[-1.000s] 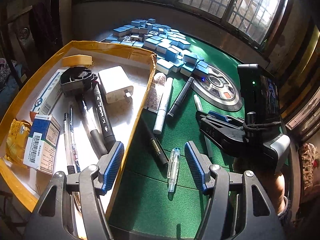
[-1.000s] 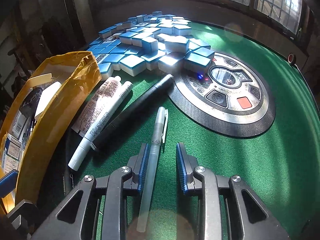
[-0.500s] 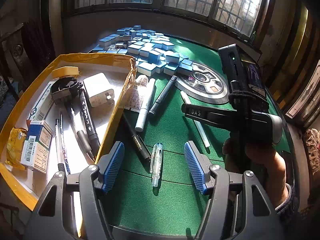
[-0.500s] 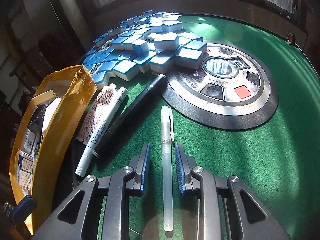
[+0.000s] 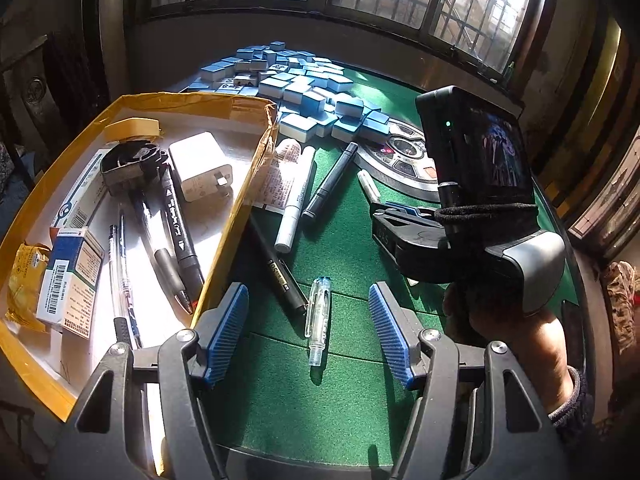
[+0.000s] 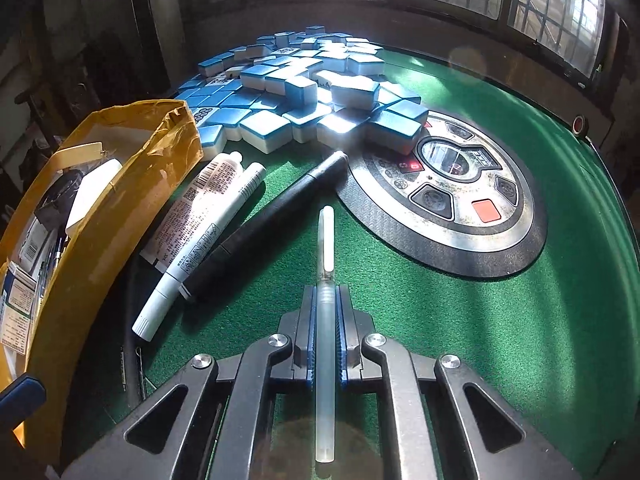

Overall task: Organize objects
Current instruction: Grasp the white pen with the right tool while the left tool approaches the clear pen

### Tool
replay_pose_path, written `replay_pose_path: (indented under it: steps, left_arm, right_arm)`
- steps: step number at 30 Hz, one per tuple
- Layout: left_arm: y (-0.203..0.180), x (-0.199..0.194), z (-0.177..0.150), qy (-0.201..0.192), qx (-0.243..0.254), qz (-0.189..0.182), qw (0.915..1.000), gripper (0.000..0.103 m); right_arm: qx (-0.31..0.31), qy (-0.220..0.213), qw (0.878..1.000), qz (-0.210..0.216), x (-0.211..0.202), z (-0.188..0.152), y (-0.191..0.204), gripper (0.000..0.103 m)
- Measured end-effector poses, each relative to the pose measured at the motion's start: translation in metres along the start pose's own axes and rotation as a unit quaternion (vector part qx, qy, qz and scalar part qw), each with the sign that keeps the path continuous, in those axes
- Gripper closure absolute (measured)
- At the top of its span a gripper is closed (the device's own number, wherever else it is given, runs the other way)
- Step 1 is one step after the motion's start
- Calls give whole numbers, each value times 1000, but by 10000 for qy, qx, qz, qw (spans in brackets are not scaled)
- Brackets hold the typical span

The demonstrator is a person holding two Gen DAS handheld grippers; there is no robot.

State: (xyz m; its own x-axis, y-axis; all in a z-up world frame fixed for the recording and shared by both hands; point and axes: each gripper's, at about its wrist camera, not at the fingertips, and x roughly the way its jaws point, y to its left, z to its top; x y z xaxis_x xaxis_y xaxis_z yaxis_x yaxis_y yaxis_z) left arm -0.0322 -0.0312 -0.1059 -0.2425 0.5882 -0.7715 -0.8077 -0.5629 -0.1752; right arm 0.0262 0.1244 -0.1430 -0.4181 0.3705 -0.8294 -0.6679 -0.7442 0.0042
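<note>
Right jaws clamping frosted pen (image 6: 325, 320), left jaws wide

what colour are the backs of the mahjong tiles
Blue backs over white bodies on the mahjong tiles, clearest in the right wrist view.

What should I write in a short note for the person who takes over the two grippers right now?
Right gripper: shut on the frosted white pen, low over the green table.
Left gripper: open, holds nothing, above the clear pen barrel.
Done: the yellow box already holds pens, a white charger and small cartons.
Left: black pen, white marker, dark pen and the tube lie beside the box.
</note>
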Motion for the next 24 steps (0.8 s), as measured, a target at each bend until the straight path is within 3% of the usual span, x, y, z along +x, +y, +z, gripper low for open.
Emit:
replay_pose_path:
  steps: [8,19,24]
  left_arm:
    - [-8,3,-3,64,145,-18,9999,41]
    - [-22,17,-14,510,619,-35,9968,41]
    - [-17,20,-16,669,542,-107,9962,41]
  right_arm:
    - [623,102,9979,166,2,4,-29,95]
    - [489,64,9988,48,2,3,-26,95]
    - [527,64,9986,83,1,3,-26,95]
